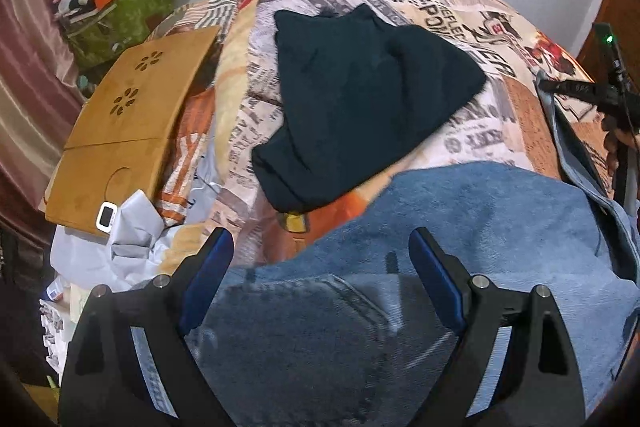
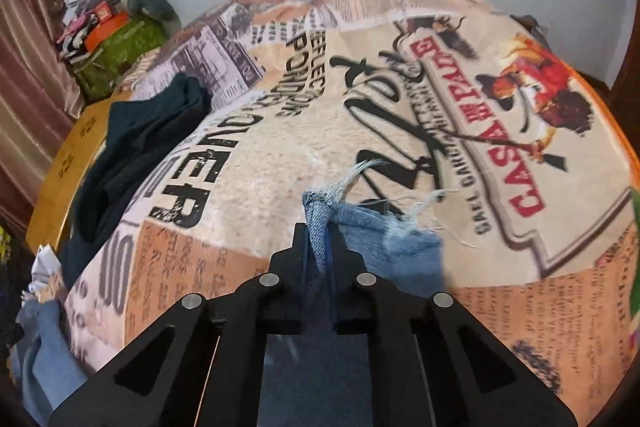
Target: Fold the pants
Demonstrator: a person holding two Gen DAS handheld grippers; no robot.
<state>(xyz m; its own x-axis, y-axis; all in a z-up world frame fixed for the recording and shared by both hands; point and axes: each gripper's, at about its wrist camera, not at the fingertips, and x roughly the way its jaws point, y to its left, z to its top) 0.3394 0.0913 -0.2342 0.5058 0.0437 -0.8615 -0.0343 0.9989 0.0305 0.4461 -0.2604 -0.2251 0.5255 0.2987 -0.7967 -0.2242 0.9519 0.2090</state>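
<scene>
On bed (image 2: 280,155) — jeans (image 2: 360,223) in right claw (image 2: 320,227).

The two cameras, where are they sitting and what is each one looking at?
Left wrist camera: sits on the left gripper, looking along its open fingers over the blue jeans toward the black folded garment.
Right wrist camera: sits on the right gripper, which is pinching the jeans' frayed hem, looking across the printed bedspread.
Both show: the jeans, black garment, bedspread, wooden tray, and the far wall.
</scene>
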